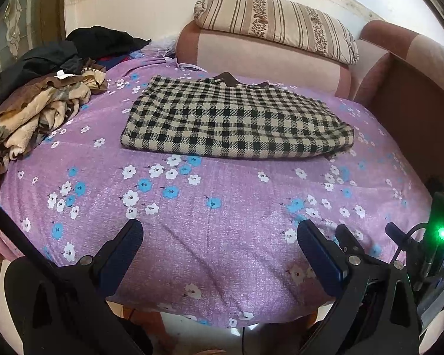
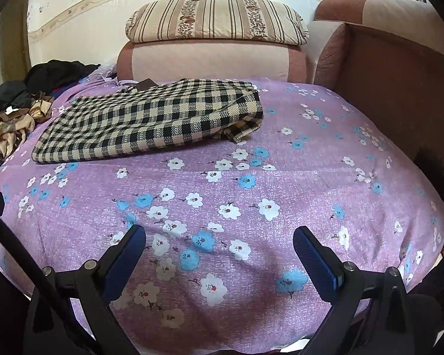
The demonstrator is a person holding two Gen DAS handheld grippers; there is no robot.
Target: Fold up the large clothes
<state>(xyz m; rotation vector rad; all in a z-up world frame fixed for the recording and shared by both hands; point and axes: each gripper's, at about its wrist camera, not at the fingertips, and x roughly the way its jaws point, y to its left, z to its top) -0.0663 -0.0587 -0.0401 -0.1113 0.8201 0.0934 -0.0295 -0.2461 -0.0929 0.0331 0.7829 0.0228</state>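
Both my grippers, left gripper point(image 1: 219, 236) and right gripper point(image 2: 219, 244), hang wide open and empty, well short of the checked garment point(image 1: 236, 118) (long axis crosswise), which lies folded before the striped pillow point(image 1: 275, 23); neither is clearly nearer

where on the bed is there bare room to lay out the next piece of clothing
The widest bare patch is the purple floral sheet between the folded checked garment and the near edge, where both the left gripper and the right gripper hover open. Another strip runs right of the garment to the sofa arm. The left side is crowded by the clothes pile.
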